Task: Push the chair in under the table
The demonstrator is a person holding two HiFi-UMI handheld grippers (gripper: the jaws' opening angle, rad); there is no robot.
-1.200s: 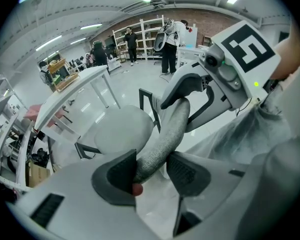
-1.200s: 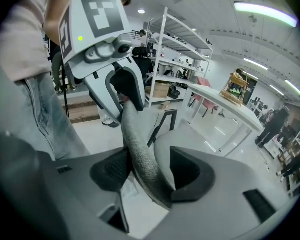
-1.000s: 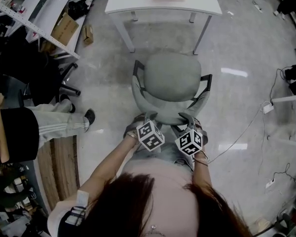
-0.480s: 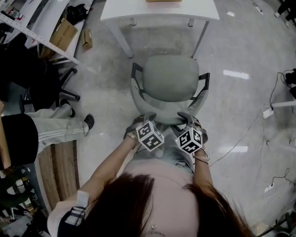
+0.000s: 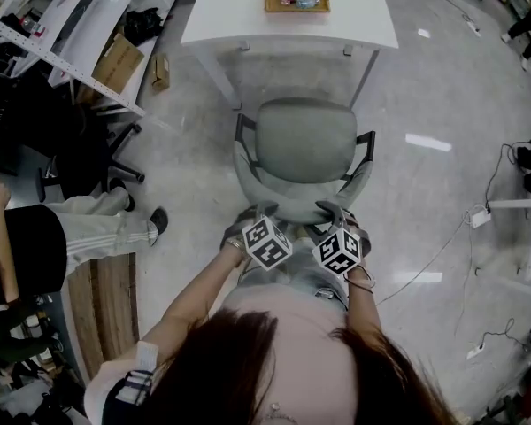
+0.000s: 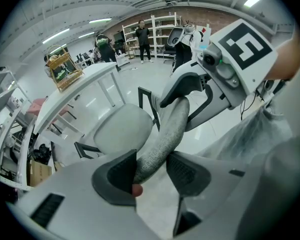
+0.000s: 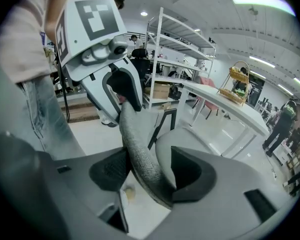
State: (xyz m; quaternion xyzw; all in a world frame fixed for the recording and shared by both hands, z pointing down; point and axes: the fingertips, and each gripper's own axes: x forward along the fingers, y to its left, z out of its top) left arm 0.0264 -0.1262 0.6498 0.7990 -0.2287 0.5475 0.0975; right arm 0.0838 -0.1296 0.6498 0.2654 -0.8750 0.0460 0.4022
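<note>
Chair [image 5: 305, 140] stands on glossy grey floor [image 5: 425, 87], clamped by left tool [image 6: 150, 166] and right tool [image 7: 147, 171].

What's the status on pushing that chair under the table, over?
Left tongs and right tongs clamped on chair back. Chair short of table, not yet under. Nothing seen in between.
</note>
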